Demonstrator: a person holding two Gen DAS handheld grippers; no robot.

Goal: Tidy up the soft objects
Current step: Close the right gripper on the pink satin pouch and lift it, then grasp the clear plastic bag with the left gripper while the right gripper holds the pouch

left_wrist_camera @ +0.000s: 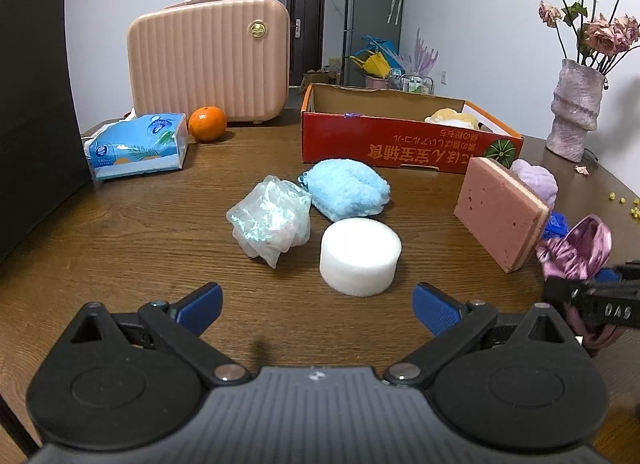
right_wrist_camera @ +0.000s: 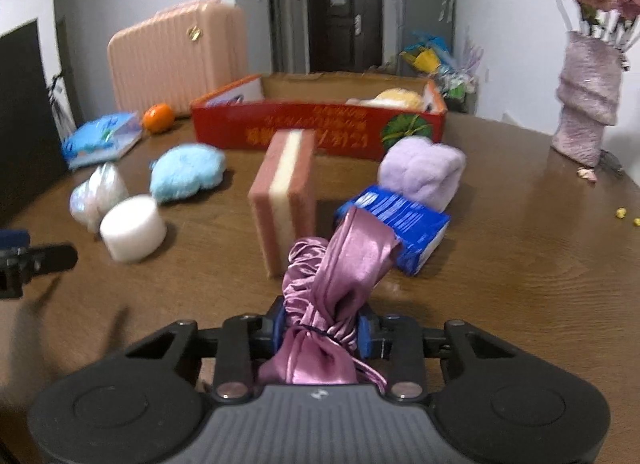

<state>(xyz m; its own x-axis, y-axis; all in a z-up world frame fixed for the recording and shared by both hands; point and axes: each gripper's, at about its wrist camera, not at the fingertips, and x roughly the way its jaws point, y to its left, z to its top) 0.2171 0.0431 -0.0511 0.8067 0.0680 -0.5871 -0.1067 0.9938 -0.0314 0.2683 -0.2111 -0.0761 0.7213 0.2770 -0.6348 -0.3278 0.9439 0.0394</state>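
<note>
My right gripper point(right_wrist_camera: 322, 334) is shut on a pink satin cloth point(right_wrist_camera: 340, 264), held above the table; the cloth also shows at the right edge of the left wrist view point(left_wrist_camera: 576, 250). My left gripper point(left_wrist_camera: 318, 306) is open and empty, just in front of a white foam cylinder point(left_wrist_camera: 360, 258). Near it lie a clear plastic bundle point(left_wrist_camera: 270, 218) and a blue fluffy pad point(left_wrist_camera: 348, 188). A pink sponge block point(right_wrist_camera: 286, 200) stands upright beside a blue packet point(right_wrist_camera: 400, 224) and a lilac fluffy pad point(right_wrist_camera: 422, 170). A red cardboard box point(left_wrist_camera: 400, 140) at the back holds a yellow soft item point(left_wrist_camera: 452, 116).
A pink suitcase point(left_wrist_camera: 208, 60), an orange point(left_wrist_camera: 207, 123) and a tissue pack point(left_wrist_camera: 138, 146) stand at the back left. A dark panel point(left_wrist_camera: 36, 104) is at the left edge. A vase of dried roses point(left_wrist_camera: 576, 108) stands at the back right.
</note>
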